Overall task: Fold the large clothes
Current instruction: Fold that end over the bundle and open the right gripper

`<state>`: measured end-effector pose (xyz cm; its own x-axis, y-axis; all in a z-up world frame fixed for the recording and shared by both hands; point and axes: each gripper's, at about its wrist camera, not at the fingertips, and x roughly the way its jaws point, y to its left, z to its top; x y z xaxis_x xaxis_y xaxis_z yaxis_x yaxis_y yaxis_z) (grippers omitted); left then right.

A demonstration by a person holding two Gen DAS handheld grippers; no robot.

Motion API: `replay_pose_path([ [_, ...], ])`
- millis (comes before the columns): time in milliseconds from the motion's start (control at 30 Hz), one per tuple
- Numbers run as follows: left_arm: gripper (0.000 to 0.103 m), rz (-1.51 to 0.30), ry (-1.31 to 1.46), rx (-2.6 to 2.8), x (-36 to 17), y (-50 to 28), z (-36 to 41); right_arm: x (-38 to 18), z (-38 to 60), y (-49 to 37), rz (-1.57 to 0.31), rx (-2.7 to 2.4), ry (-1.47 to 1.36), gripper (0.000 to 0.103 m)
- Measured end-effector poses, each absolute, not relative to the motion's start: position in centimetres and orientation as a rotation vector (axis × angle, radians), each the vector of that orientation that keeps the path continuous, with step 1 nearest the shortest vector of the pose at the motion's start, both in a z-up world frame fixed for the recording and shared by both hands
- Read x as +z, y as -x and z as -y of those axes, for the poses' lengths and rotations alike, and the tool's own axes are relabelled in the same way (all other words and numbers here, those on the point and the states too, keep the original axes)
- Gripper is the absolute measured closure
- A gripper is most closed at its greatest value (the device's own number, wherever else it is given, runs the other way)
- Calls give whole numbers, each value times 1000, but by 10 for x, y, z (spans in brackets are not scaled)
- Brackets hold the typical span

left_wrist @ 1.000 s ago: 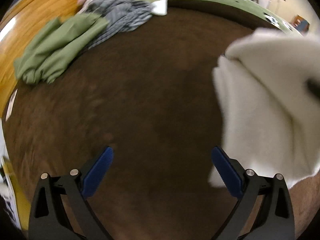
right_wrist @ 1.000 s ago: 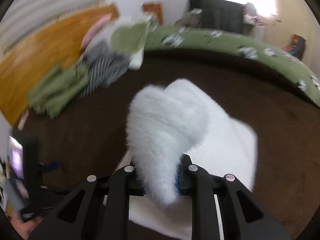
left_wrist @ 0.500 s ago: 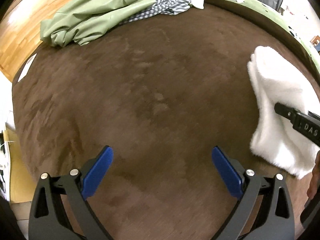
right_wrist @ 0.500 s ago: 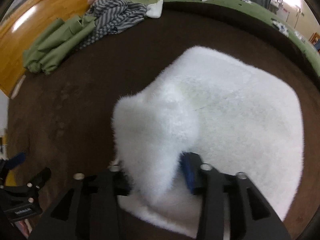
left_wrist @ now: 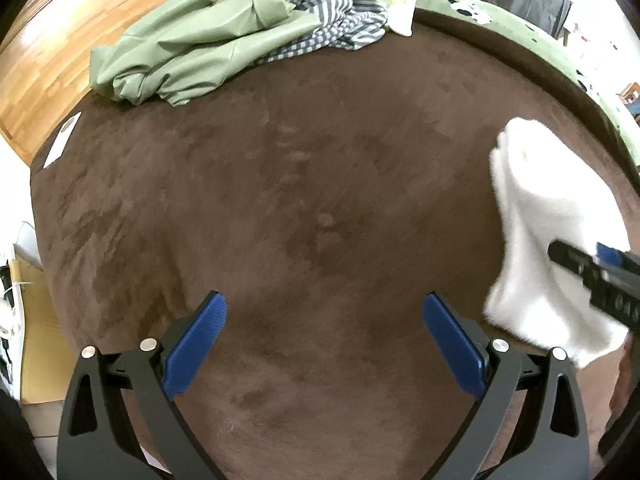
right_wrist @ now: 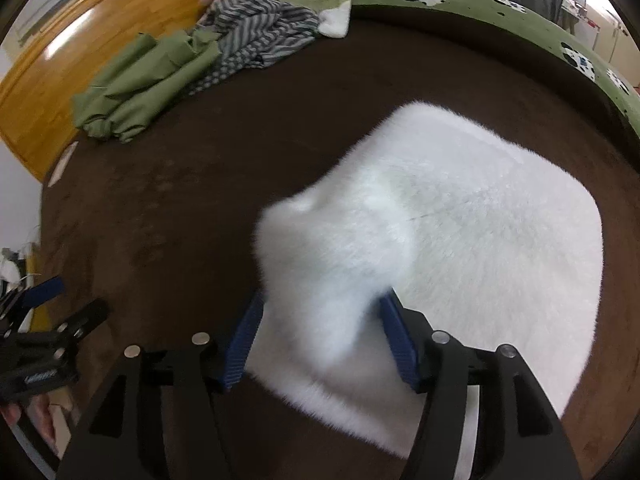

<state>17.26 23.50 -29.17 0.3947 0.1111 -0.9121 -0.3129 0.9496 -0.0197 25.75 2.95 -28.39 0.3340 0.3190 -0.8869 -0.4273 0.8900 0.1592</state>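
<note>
While the right gripper (right_wrist: 320, 336) is spreading after a tight pinch, a fold of the white fluffy garment (right_wrist: 460, 248) is standing loosely between its jaws, now resting on the brown bedspread (left_wrist: 300, 200). Left gripper (left_wrist: 324, 336) is hovering wide open, empty. Two other garments: green (left_wrist: 180, 52), striped (left_wrist: 332, 28).

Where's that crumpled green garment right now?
The green garment lies at the far left edge of the brown bed cover in both views, beside the wooden floor, with the striped garment touching it on its right.
</note>
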Motion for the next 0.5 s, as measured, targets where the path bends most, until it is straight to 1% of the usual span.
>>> replay_pose_path([
  [100,7,-1126,204,248,-276,-182,-230,-261,-25,-245,-1129,505,123,41],
  [200,7,-1117,221,197,-259,-196,-222,-230,-2,-237,-1082,489,80,36],
  [333,7,-1096,209,96,-239,-225,-194,-201,44,-241,-1046,429,4,37],
  [500,7,-1083,172,-96,-236,-262,-143,-192,90,-258,-1030,337,-38,37],
])
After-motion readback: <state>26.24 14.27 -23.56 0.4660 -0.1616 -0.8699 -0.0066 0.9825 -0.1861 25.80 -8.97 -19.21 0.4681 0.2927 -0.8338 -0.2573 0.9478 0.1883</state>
